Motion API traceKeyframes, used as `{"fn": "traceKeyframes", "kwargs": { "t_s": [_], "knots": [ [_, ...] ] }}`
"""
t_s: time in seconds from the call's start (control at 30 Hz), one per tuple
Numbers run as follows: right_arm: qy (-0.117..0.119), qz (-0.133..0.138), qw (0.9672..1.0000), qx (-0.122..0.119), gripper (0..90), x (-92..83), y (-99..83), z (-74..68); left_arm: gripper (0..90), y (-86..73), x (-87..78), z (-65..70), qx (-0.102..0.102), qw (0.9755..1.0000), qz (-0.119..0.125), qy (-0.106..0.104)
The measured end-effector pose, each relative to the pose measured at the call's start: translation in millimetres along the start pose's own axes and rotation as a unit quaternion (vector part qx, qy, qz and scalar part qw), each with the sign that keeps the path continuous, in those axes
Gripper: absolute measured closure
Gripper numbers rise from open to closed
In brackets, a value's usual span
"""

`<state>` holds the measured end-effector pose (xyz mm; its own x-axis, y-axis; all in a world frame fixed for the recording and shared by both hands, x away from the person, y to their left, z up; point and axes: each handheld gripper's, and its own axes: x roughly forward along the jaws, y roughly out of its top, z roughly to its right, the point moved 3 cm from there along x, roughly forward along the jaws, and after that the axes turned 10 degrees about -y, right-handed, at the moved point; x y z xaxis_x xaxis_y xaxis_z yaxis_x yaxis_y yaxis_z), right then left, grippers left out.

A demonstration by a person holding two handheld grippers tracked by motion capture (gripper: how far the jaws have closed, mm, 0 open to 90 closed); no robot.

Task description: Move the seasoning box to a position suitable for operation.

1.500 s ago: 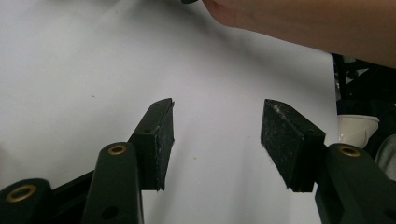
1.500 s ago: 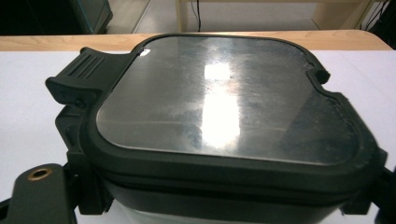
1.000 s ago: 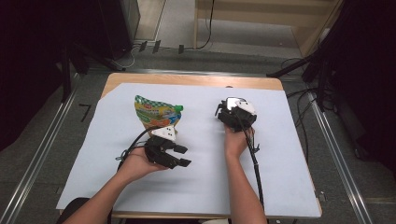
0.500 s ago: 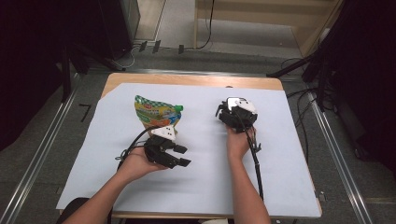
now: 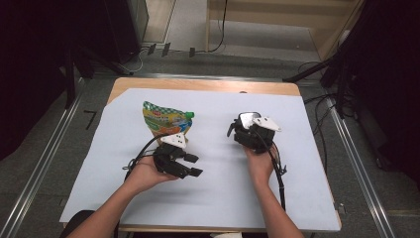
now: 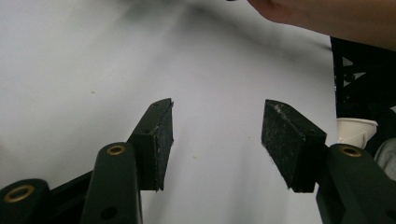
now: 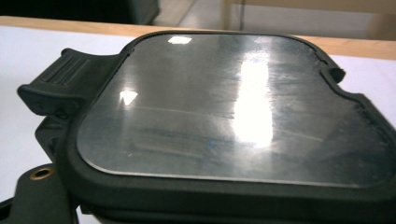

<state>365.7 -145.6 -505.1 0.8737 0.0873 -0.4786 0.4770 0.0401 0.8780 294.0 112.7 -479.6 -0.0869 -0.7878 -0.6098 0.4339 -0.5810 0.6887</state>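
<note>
The right tool (image 5: 250, 134) seems clamped on a glossy-lidded black box (image 7: 224, 107) at the bench's (image 5: 198, 85) right, the left tool (image 6: 217, 140) gapes empty just near of the green pouch (image 5: 166, 119), and next I'd expect the box carried leftward.

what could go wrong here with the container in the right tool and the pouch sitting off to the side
The lidded container seems clamped in the right tool by one edge, most of it jutting past the tool, so it might tilt or slip out. Its lid tab is exposed and could catch and pop open. The left tool is open with nothing between its pads and aims away from the green pouch, so a quick grab might miss it.
</note>
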Motion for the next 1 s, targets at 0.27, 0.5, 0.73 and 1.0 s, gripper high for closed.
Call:
{"fn": "traceKeyframes", "kwargs": {
  "t_s": [0.27,0.5,0.73,1.0],
  "knots": [
    [0.044,0.005,0.9988,-0.019,16.0,-30.2,-9.7,-4.7,43.7,-0.4,0.4,-2.1,-0.008,1.0,0.0,0.002],
    [0.086,-0.001,0.9957,-0.035,16.0,-50.0,-20.6,-17.6,46.8,-0.5,-0.7,-3.4,-0.019,0.9997,-0.001,0.012],
    [0.111,-0.005,0.9932,-0.035,16.1,-56.8,-32.3,-29.5,45.5,-0.8,-2.6,-3.5,-0.019,0.9997,-0.003,0.014],
    [0.141,-0.014,0.9883,-0.056,16.1,-61.5,-41.5,-53.4,44.6,-1.6,-12.5,-5.5,-0.022,0.9996,0.005,0.019]
  ]
}}
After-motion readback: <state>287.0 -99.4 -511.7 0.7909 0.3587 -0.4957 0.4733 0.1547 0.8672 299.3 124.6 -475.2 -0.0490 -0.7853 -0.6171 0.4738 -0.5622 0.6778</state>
